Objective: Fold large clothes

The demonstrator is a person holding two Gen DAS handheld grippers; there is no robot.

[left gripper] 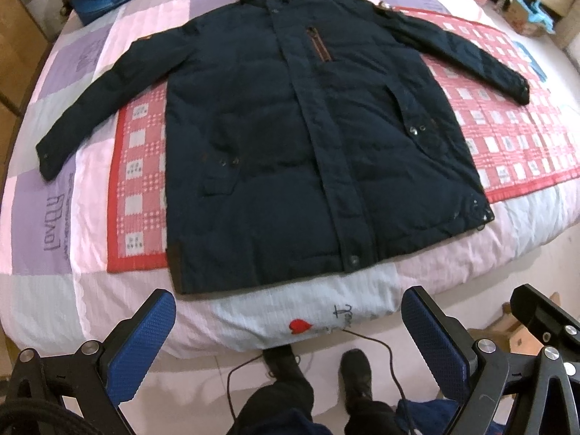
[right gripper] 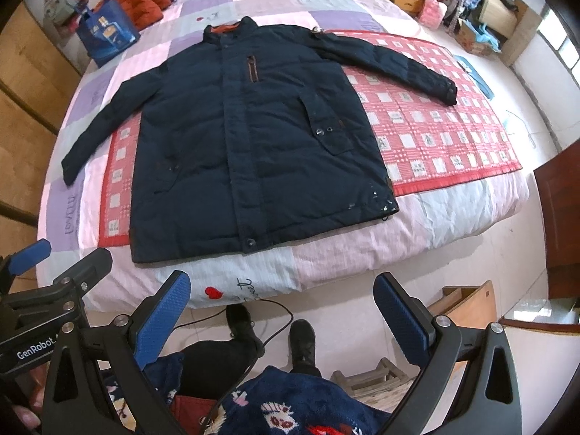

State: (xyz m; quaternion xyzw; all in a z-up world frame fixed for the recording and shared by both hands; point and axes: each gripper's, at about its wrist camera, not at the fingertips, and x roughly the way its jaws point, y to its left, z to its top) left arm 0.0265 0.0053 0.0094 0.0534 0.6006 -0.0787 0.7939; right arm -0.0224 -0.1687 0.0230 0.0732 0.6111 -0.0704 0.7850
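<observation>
Navy jacket (left gripper: 290, 137) spread flat on the quilted bed (left gripper: 90, 65).
Left gripper (left gripper: 290, 340) and right gripper (right gripper: 282, 320) are held wide apart, empty, at bottom of frame.

We see open air between the bed's (right gripper: 453, 214) near edge and both grippers, whose jaws stand wide apart: the left gripper (left gripper: 290, 344) and right gripper (right gripper: 282, 319) hang off the foot of the bed, touching nothing. The jacket (right gripper: 246, 137) covers the middle, its hem near that edge. A blue bag (right gripper: 105, 38) stands at the far left corner. A cable (left gripper: 384, 355) crosses the floor below.
</observation>
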